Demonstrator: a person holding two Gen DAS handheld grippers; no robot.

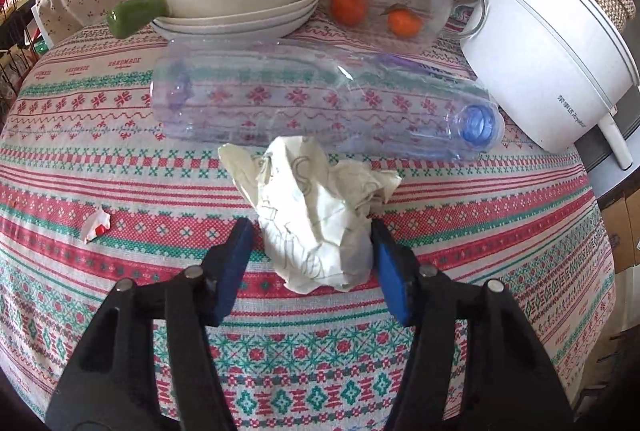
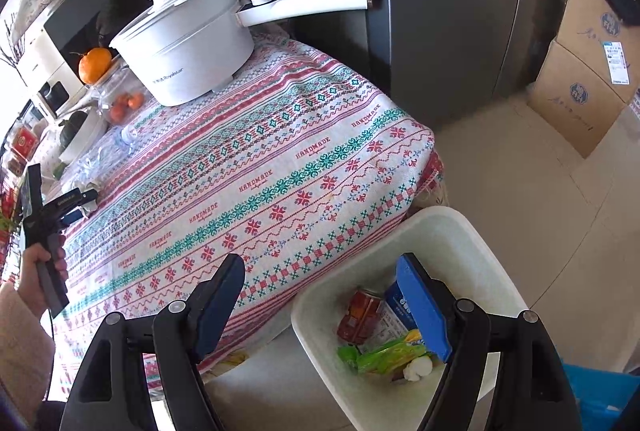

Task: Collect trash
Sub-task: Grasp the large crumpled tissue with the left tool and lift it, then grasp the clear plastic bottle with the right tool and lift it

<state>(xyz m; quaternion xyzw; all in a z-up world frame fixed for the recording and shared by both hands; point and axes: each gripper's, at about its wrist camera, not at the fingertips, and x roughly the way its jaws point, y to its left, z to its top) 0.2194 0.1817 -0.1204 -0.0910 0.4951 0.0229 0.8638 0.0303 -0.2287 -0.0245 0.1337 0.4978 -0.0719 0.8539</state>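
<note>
Left wrist view: the left gripper (image 1: 310,251) straddles a crumpled white paper ball (image 1: 316,215) on the striped patterned tablecloth (image 1: 120,159). Its right pad touches the paper and its left pad stands just clear, so nothing is clamped yet. A clear plastic bottle (image 1: 320,99) lies just beyond. The springy paper could squirt out if pinched off-centre.

Right wrist view: the right gripper (image 2: 320,295) hangs spread and empty above the white plastic bin (image 2: 460,231), which holds wrappers and a can.
</note>
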